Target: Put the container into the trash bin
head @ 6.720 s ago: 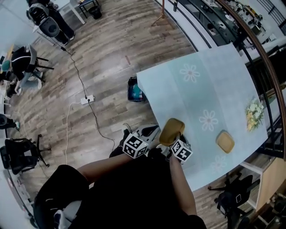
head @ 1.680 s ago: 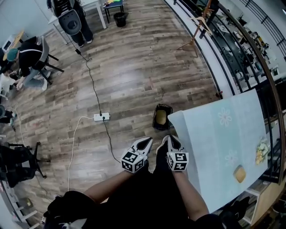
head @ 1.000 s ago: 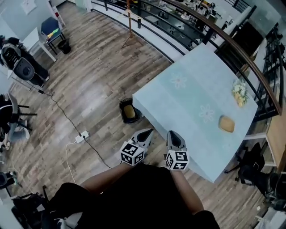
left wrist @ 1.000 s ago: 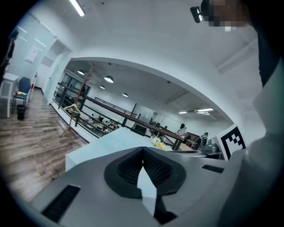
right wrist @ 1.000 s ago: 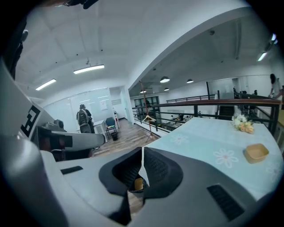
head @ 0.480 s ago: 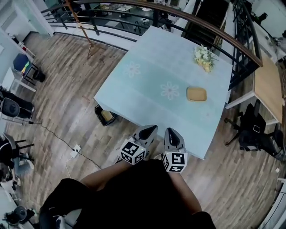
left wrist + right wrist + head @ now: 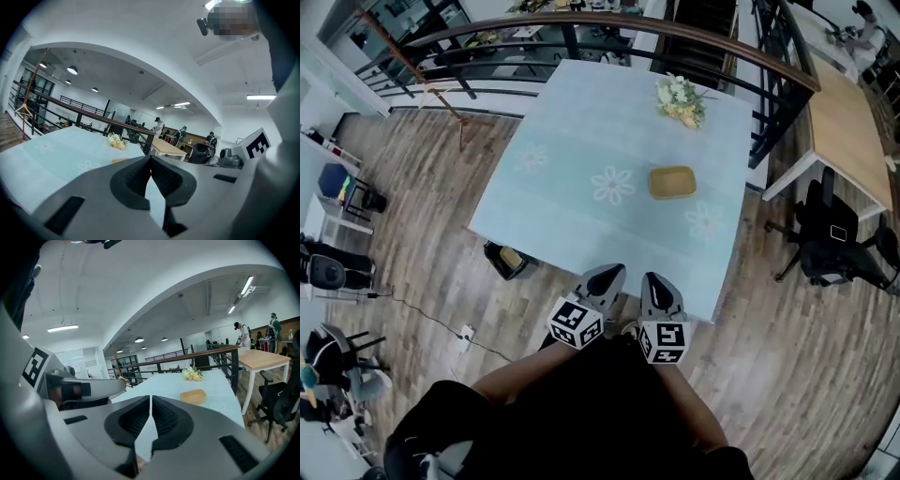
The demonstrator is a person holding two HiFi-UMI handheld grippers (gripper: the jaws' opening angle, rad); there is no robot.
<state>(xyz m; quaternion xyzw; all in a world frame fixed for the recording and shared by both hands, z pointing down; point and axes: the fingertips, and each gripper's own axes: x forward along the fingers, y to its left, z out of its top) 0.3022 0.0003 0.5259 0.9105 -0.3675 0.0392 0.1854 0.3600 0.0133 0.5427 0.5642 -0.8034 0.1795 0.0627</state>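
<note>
At 6 o'clock in the head view, the person's two arms reach forward side by side. The left claw and the right claw sit just beside each other over the wooden floor, at the near edge of the desk. In the left gripper view the jaws are closed, tips touching, with nothing between them. The right gripper view shows the same: jaws together and empty.

At about 9 o'clock from the claws, the dark trash bin stands on the floor just beside the desk's near-left corner. Something tan lies inside it, too small to make out clearly. Further left, at 8 o'clock, a white power strip and its cable lie on the floor.

The desk is covered with a pale blue cloth printed with white flowers. At 1 o'clock from the claws, toward the desk's right half, the tan container rests flat on it, well apart from both claws and from the bin. Beyond it, near the far edge, lies a bunch of flowers.

At 2 o'clock a black office chair stands by a wooden side table, and a dark railing curves behind the desk.
</note>
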